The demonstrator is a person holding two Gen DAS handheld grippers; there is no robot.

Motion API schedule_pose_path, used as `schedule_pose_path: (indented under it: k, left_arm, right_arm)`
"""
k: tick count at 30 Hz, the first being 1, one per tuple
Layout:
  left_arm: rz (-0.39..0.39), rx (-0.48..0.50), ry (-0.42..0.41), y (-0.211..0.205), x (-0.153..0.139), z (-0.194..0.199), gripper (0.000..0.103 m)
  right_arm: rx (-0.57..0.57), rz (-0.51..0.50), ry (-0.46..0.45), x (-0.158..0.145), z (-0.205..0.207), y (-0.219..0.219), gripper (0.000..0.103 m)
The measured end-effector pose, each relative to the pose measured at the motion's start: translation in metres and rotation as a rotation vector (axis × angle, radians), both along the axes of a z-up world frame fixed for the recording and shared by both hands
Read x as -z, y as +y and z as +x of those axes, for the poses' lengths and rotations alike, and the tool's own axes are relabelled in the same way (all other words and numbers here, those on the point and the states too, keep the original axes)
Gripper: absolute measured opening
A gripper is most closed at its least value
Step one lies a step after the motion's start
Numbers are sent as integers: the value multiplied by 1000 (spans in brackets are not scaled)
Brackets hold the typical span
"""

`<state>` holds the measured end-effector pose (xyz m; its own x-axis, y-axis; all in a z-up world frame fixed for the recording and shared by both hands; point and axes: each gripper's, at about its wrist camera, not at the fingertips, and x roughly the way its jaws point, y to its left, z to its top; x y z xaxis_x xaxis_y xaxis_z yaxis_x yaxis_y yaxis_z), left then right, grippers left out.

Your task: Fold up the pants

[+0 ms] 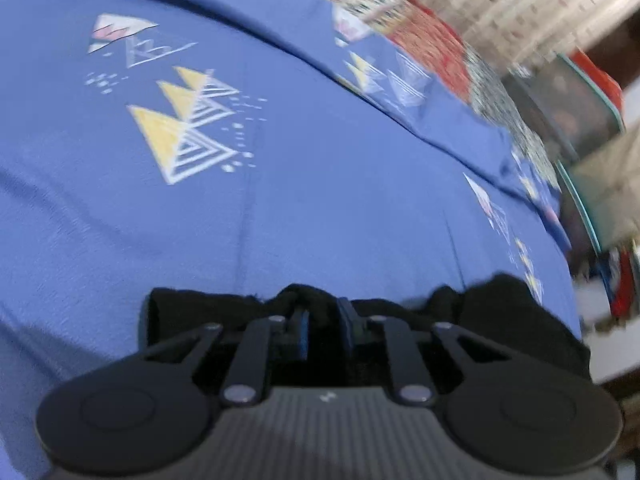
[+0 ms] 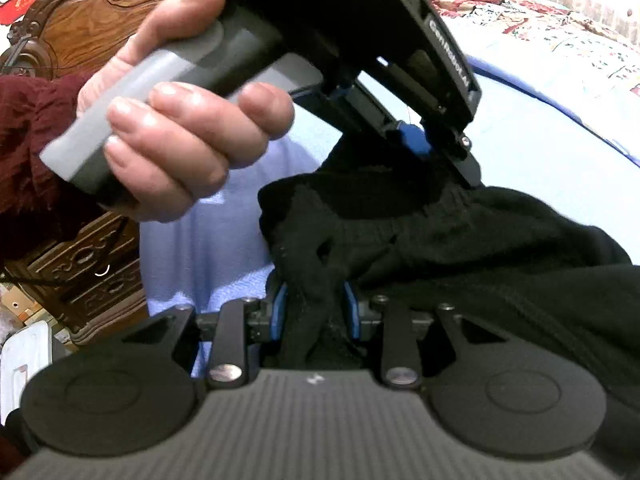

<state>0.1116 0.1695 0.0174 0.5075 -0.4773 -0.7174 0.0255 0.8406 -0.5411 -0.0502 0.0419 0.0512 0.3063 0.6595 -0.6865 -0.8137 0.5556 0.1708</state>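
Clearance: open blue bedsheet (image 1: 320,200) ahead.
Obstacles: carved wooden headboard (image 2: 92,20) to the left; left tongs (image 2: 424,136) crowd black pants (image 2: 500,240).

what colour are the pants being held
Black; the pants show best in the right wrist view.

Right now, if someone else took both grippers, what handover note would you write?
Left gripper: jaws shut on black pants.
Right gripper: jaws shut on the bunched waistband of the same pants.
Left hand holds its gripper close ahead in the right wrist view.
Pants hang over the blue patterned sheet on the bed.
Done: both grips taken.
Left: no neat fold visible yet; fold and lay them flat.
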Motion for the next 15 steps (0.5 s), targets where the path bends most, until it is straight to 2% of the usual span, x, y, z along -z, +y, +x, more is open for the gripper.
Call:
schedule_pose_path:
  k: [3,5,8,10,12,15]
  left_arm:
    - [12,-60,-19,0,2,-7,11]
    - [23,-116,-63,4,-8,-18,11]
    - [-32,-238,-167,27,-28,-46,11]
    - [-52,-280,-201,35,-32,-58,11]
    - [-4,-293,-206,33,-31,-59,11]
    - [31,-315,-166,33,-19,-49,11]
  right_arm:
    - [0,-14,-11,-2,-3,3,34]
    - [3,-20,-21,-5,-5,4,34]
    - [12,-16,-76,-14,-12,6,34]
    - [10,2,-108,-22,-17,7,35]
    - [9,-1,-114,-21,-19,9,44]
    - [8,-16,-123,-20,-20,8,48]
